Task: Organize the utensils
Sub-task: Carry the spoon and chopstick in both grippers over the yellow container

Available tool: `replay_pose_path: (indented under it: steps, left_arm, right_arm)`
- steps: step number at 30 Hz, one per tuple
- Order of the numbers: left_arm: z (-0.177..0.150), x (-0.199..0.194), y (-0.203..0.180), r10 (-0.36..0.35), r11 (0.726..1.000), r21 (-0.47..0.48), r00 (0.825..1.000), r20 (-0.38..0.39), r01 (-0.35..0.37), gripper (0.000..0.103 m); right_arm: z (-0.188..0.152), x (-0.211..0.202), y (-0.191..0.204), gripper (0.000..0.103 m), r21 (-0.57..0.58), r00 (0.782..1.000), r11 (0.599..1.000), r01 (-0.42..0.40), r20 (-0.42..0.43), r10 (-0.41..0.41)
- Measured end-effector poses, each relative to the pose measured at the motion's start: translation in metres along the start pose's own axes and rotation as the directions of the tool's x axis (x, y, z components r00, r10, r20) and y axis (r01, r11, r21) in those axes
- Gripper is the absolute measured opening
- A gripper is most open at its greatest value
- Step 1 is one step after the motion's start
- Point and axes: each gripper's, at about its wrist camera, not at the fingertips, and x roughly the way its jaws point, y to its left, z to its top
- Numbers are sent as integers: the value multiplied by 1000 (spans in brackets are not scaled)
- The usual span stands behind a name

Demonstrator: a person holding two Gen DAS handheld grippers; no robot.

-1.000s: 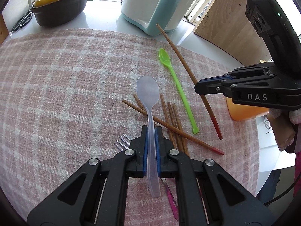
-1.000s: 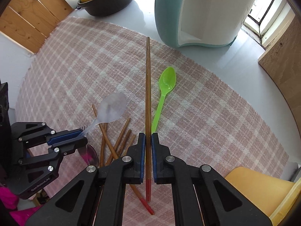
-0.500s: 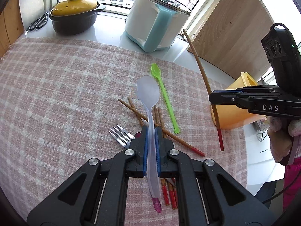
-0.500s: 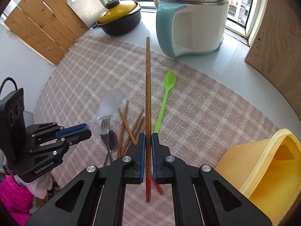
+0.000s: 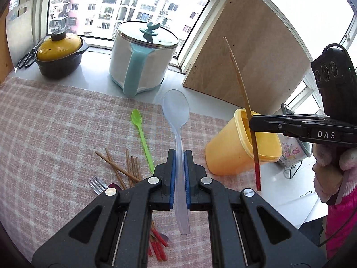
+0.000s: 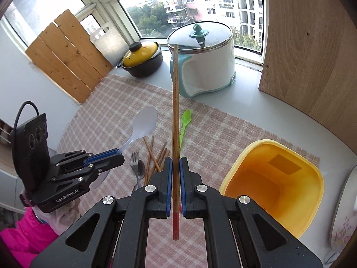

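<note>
Each hand-held gripper had a utensil clamped in it and held clear of the checked cloth (image 5: 55, 134). The left hand-held gripper (image 5: 178, 178) was closed on the handle of a clear spoon (image 5: 176, 111), bowl pointing forward; the right hand-held gripper (image 6: 175, 183) was closed tight on a long chopstick (image 6: 175, 111) just above its red end, the stick pointing away toward the white pot (image 6: 207, 67). The step in hand looked like carrying both pieces to the yellow bin (image 6: 232, 178), which stood open at the cloth's edge, to the right of the right gripper. To my eye the next move called for swinging each piece over the bin's mouth, tipping it nearer upright and only then letting go; the chopstick is long and might catch the rim. On the cloth lay a green spoon (image 5: 142, 134), a crossed heap of chopsticks (image 5: 127, 167) and a fork (image 6: 134, 163). Beside the fork a purplish utensil peeked out, too covered to name. The bin looked empty as far as I could see in. Both grippers hid the cloth beneath them, and of the person only a pink sleeve (image 5: 339, 212) showed.
</note>
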Motion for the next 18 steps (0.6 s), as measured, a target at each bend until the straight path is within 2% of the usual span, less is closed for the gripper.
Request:
replay_pose_path:
  steps: [13, 18]
  left_arm:
    - [34, 49, -82, -96, 994, 59, 995, 0, 96, 5]
    - [43, 74, -106, -92, 992, 85, 996, -3, 92, 5]
  right_arm:
    - [0, -57, -58, 5, 63, 993, 994, 91, 75, -96]
    - [2, -63, -80, 5, 97, 988, 989, 113, 92, -122]
